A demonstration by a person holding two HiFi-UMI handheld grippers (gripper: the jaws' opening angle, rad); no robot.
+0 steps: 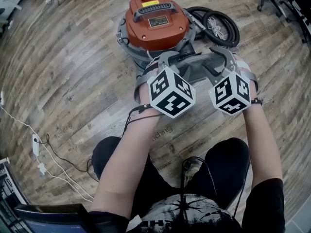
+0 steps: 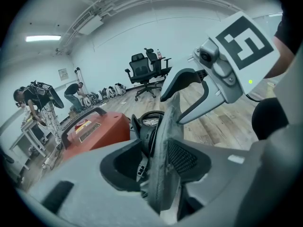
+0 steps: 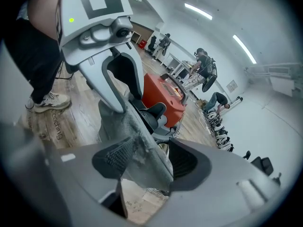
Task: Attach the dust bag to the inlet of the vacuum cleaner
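My left gripper (image 2: 158, 161): jaws spread, with the grey dust bag (image 2: 166, 126) edge-on between them, resting against one pad and clear of the other. My right gripper (image 3: 151, 161): jaws likewise spread, the bag draped over one pad only. The bag spans both grippers, just in front of the orange vacuum cleaner (image 1: 155, 21) on the wooden floor (image 1: 73, 72).

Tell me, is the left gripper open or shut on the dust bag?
Open: in the left gripper the dust bag touches one pad, with a gap to the other.
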